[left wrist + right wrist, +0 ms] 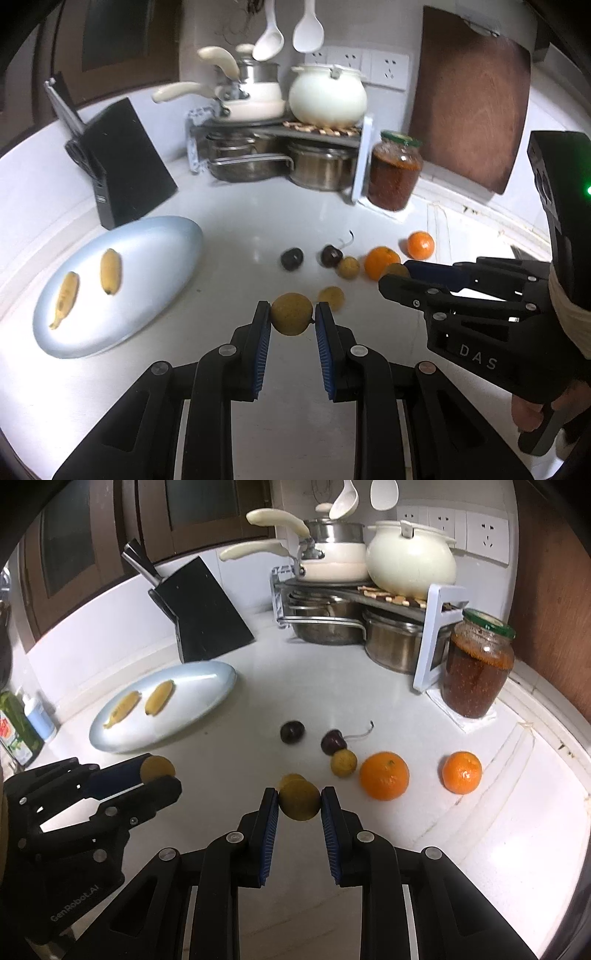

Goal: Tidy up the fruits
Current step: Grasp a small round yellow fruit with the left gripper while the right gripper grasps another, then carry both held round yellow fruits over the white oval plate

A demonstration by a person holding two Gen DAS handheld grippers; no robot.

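My left gripper point(292, 314) is shut on a small tan round fruit point(291, 314) above the white counter; it also shows in the right wrist view point(157, 771). My right gripper point(299, 800) is shut on another tan round fruit point(299, 799); it shows in the left wrist view point(397, 275). A pale blue oval plate point(155, 240) at the left holds two small bananas point(110, 271). On the counter lie two more tan fruits point(331, 297), two dark cherries point(292, 732) and two oranges point(384, 775).
A black knife block point(125, 166) stands behind the plate. A rack with pots point(280, 147) and a jar of red paste point(395, 173) stand at the back. A wooden board point(469, 110) leans on the wall. Bottles point(22, 723) stand at the far left.
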